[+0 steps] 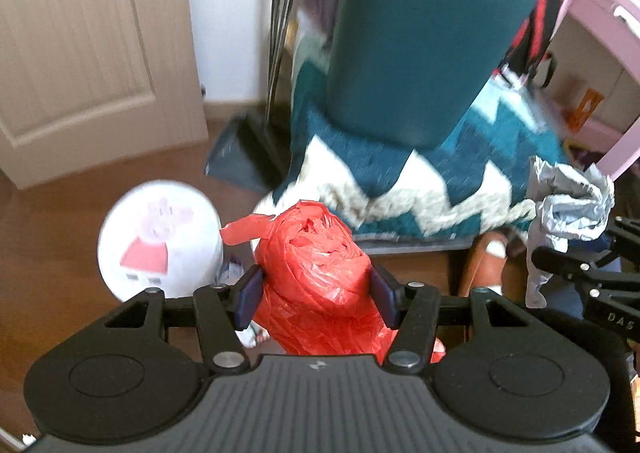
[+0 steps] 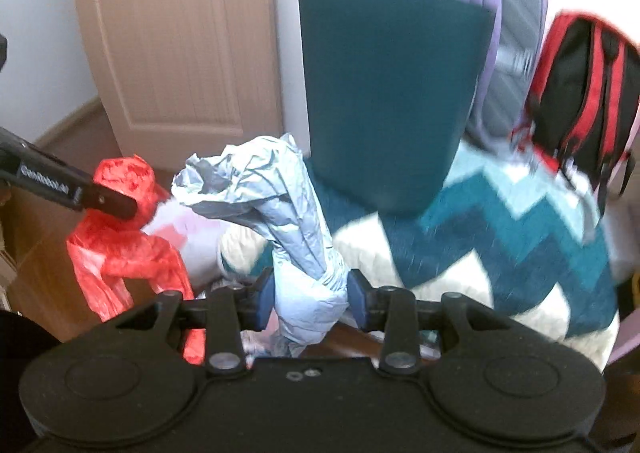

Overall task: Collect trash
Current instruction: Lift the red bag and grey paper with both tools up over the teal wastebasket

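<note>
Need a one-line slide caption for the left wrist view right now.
Left hand-held gripper clamps a crumpled red plastic bag; the right hand-held gripper holds crumpled grey paper.

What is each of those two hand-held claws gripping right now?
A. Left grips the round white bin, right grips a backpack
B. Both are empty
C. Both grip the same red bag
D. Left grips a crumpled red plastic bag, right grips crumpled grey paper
D: the left gripper pinches the red plastic bag, and the right gripper pinches the grey paper.
</note>
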